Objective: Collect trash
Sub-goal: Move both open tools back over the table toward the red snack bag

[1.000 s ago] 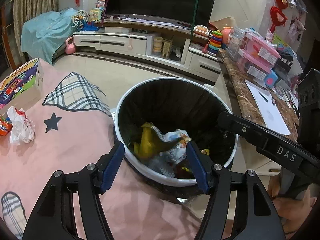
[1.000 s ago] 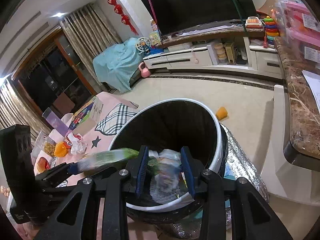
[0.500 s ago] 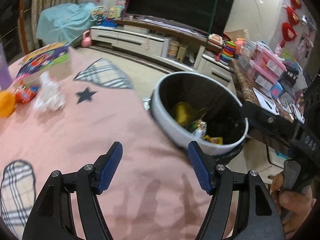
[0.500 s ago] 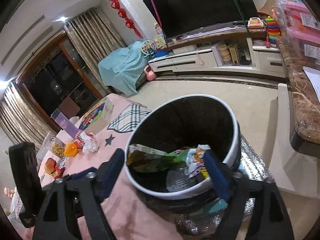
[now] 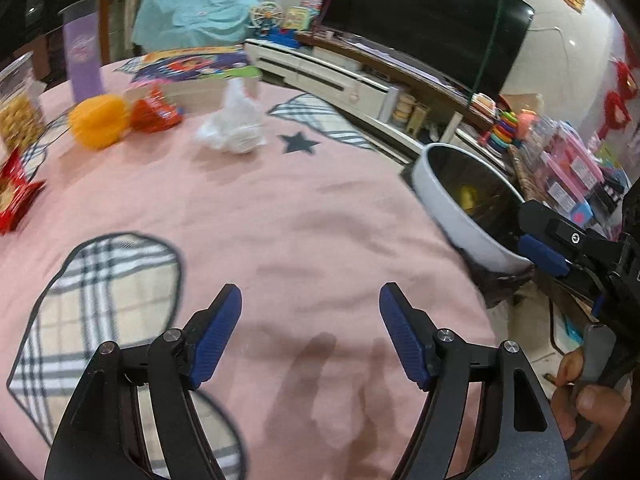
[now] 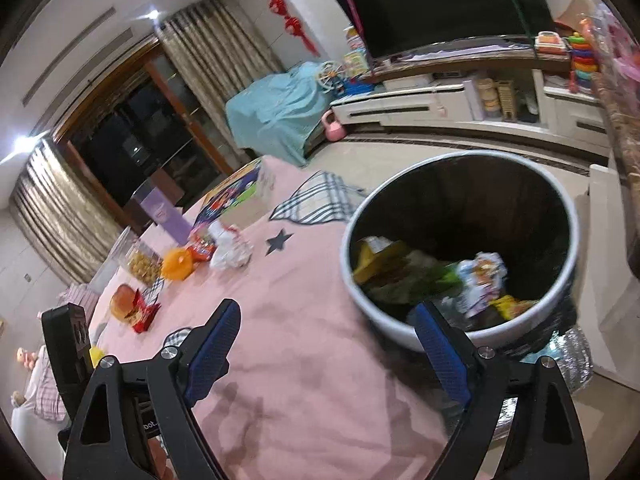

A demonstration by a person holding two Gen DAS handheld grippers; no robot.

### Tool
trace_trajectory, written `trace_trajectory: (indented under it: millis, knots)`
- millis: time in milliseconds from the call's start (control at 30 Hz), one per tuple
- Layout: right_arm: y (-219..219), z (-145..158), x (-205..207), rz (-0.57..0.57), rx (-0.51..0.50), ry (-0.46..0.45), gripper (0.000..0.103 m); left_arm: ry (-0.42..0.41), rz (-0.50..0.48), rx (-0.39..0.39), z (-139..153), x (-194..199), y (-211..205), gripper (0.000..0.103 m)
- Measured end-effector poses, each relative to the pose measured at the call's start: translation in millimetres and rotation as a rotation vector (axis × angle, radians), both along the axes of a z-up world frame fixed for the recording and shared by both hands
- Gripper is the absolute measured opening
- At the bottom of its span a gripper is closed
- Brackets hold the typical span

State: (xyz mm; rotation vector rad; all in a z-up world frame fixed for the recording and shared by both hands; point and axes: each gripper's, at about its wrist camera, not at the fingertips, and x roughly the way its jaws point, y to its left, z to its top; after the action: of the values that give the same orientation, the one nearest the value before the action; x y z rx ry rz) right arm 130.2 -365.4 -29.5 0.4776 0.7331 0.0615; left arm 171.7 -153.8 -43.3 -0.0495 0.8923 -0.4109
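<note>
- Snacks sit at the far left of our pink tablecloth [image 5: 304,216]: a clear jar of yellow bits [image 5: 18,108] and a red snack packet [image 5: 14,200] at the cloth's edge.
- We see a tall purple cup [image 5: 85,62] behind them, and an orange round thing [image 5: 98,120] just in front of it.
- Next to the orange thing lies a red wrapper [image 5: 154,114], touching it or almost.
- A crumpled white tissue [image 5: 234,126] lies a bit more to the right, near a dark star printed on the cloth. It is trash that is not picked up yet.
- Behind the tissue sits a flat colorful box [image 5: 192,66].
- Our left gripper [image 5: 310,336] hangs over bare pink cloth. Its blue jaws are opening and nothing is between them.
- Our right gripper [image 6: 326,344] is over the cloth too, close to the bin. Its jaws are opening wide, and they hold nothing.
- The trash bin [image 6: 404,326] stands just off the right edge of the cloth. It has a white rim and a black bag inside.
- Inside the bin we see wrappers [image 6: 478,276], some yellow, green and white, lying in a pile.
- A hand [image 5: 588,408] holds the right gripper's handle at the far right of the left view.
</note>
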Motion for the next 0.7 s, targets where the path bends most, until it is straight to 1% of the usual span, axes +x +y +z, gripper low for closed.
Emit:
trace_trajectory:
  millis: [333, 533, 700]
  knots:
    - [49.2, -9.1, 13.8, 0.094, -0.011, 0.017, 0.09, 0.016, 0.117, -0.026, -8.6, -5.4, 61.7, 0.073]
    - [71.5, -21.5, 25.5, 0.128, -0.023, 0.049, 0.09, 0.023, 0.176, -0.026, -14.2, -8.8, 87.9, 0.073]
    - [83.3, -28.7, 33.7, 0.151, -0.018, 0.054, 0.09, 0.033, 0.216, -0.031, -18.8, -8.8, 106.5, 0.073]
